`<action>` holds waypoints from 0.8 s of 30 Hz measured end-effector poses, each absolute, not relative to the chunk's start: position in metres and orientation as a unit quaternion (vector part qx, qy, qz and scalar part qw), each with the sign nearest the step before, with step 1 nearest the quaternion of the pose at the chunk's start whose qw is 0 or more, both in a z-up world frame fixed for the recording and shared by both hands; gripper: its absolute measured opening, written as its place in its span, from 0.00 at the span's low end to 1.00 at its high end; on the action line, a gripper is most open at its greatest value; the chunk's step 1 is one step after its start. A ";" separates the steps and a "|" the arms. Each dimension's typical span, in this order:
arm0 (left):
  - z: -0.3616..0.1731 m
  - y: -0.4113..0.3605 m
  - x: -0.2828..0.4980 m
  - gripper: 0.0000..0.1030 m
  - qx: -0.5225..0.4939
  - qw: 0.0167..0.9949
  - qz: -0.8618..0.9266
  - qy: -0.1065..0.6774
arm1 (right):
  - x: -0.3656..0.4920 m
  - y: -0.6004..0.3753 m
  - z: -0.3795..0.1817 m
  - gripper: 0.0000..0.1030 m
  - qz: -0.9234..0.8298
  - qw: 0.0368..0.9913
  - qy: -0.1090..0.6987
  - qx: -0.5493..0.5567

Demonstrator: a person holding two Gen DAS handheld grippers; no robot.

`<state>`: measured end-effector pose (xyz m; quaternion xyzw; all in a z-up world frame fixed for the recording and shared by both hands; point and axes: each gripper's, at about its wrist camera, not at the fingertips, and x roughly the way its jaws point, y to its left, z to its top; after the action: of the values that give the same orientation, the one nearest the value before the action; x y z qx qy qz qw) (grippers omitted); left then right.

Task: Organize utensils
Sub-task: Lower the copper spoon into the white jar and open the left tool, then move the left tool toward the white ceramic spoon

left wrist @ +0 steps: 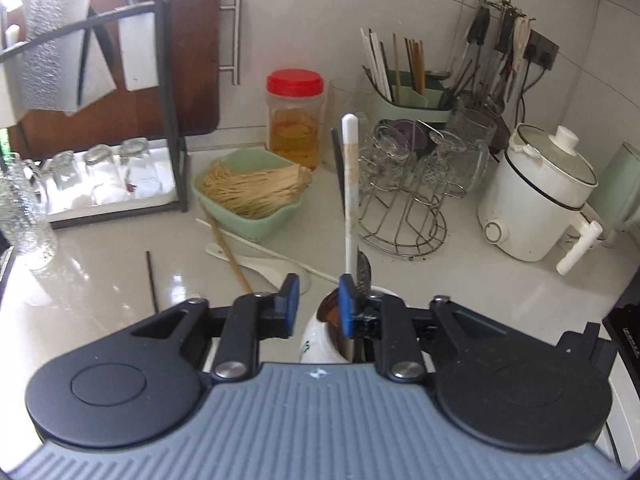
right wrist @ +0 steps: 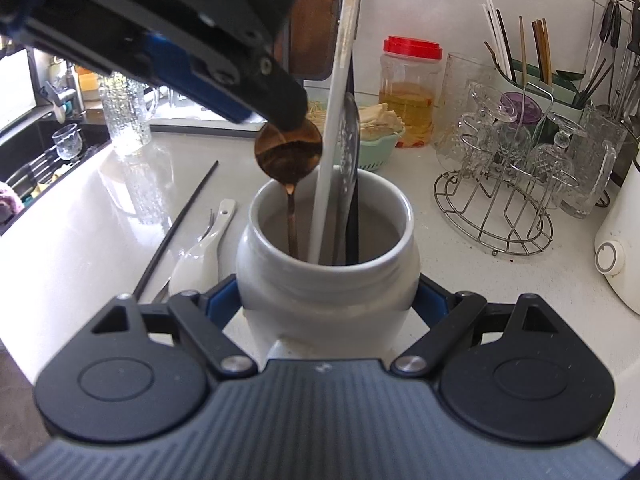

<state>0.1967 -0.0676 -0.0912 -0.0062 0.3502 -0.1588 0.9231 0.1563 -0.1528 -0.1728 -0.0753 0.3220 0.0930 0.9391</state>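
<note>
right gripper [right wrist: 328,300] clamps the white jar [right wrist: 328,280], left gripper [left wrist: 318,300] parted above the wooden spoon [right wrist: 289,152], handle hidden inside.

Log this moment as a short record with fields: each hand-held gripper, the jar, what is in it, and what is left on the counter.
left hand-held gripper: jaws apart above the jar, nothing pressed between the pads
right hand-held gripper: clamped on the white jar, one pad on each side
jar contents: wooden spoon, bowl end up; long white utensil; metal spoon; a dark utensil behind them
still on counter: white ceramic spoon, black chopstick, wooden chopstick
task status: not finished
</note>
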 end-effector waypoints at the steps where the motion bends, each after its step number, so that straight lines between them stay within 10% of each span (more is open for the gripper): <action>1: -0.090 -0.066 0.194 0.27 -0.009 0.924 -0.157 0.349 | 0.156 -0.153 -0.173 0.88 0.094 0.939 0.321 -0.075; 24: -0.121 -0.001 0.174 0.35 -0.060 0.907 -0.059 0.413 | 0.150 -0.154 -0.176 0.88 0.093 0.946 0.304 -0.071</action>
<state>0.1736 -0.0009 -0.1215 -0.0602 0.4135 -0.0591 0.9066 0.1498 -0.1537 -0.1762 -0.0705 0.3037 0.0934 0.9455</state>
